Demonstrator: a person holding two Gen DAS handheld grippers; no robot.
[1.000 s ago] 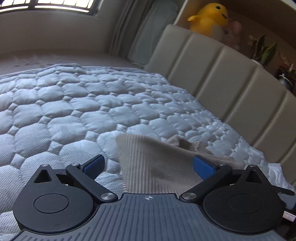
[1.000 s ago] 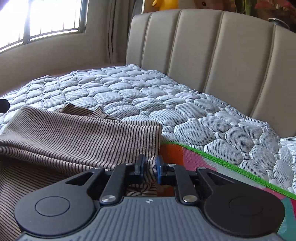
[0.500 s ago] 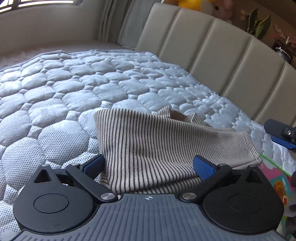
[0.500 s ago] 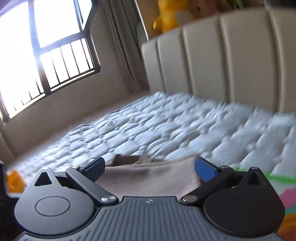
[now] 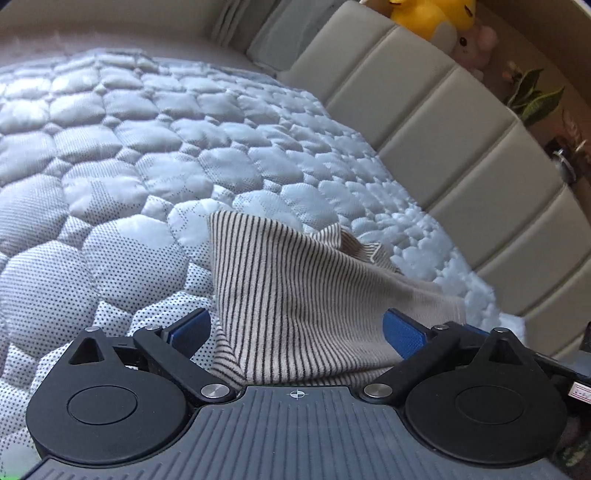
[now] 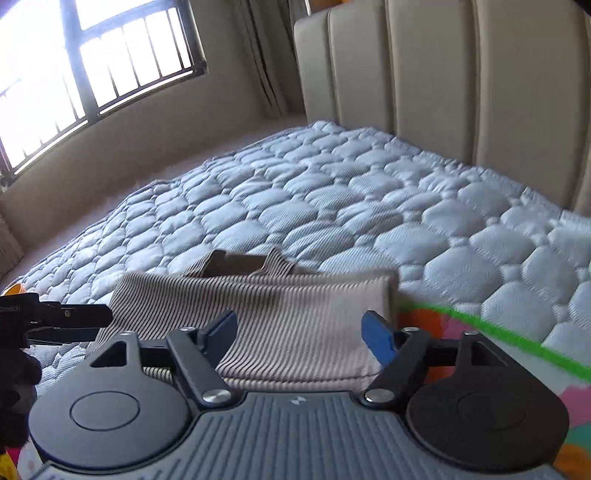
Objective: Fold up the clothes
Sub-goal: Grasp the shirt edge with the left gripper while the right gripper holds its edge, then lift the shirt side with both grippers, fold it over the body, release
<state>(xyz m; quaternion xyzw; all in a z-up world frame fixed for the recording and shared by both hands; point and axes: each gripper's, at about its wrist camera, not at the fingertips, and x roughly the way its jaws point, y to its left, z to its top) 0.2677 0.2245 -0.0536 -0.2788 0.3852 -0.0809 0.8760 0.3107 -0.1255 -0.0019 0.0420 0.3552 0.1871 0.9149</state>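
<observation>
A beige garment with thin dark stripes (image 5: 306,291) lies folded on the quilted mattress (image 5: 110,177). It also shows in the right wrist view (image 6: 280,317), with its neck opening at the far edge. My left gripper (image 5: 295,328) is open and empty, its blue pads on either side of the garment's near part. My right gripper (image 6: 301,332) is open and empty above the garment's near edge. The left gripper's black tip (image 6: 70,321) shows at the left of the right wrist view.
A padded beige headboard (image 6: 443,92) runs along the mattress (image 6: 332,206). A colourful mat with a green edge (image 6: 480,325) lies at the right. A yellow plush toy (image 5: 428,18) and a plant (image 5: 535,96) sit behind the headboard. A barred window (image 6: 92,66) is at the far left.
My right gripper was shut on the garment's corner a second ago; it has let go, opened and drawn back. My left gripper stayed open and shifted its view a little.
</observation>
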